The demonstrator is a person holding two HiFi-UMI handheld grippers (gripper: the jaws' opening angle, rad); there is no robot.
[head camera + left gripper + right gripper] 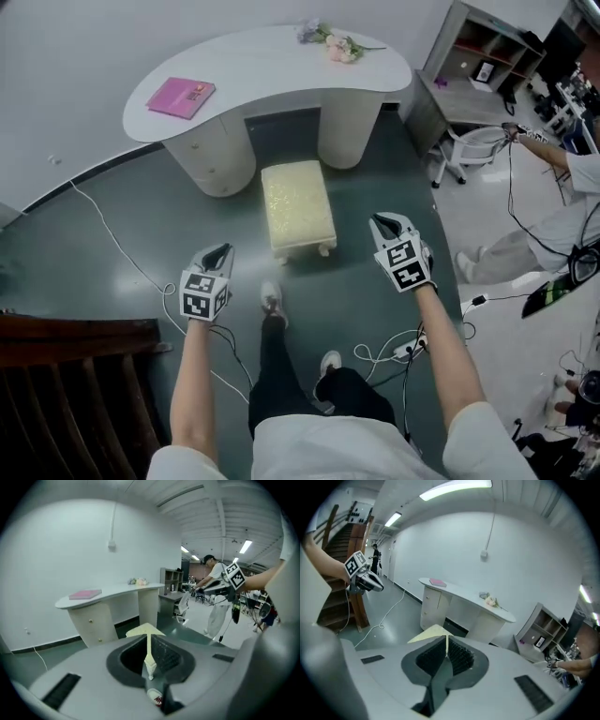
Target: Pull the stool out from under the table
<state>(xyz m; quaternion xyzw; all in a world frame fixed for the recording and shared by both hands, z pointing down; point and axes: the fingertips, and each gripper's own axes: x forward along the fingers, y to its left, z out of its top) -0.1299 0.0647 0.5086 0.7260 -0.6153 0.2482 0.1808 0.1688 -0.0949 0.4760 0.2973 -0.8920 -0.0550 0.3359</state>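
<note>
A pink book (181, 97) lies at the left end of the tabletop (281, 58). The left gripper (223, 249) hangs above the green floor (112, 291), its jaws pressed together with nothing between them. The cream stool (298, 204) stands on the floor between the two grippers. Its far end lies between the table's two pedestals and the rest is out in front. Flowers (333, 41) lie near the tabletop's back edge. The right gripper (380, 221) hangs right of the stool, its jaws likewise pressed together and empty.
</note>
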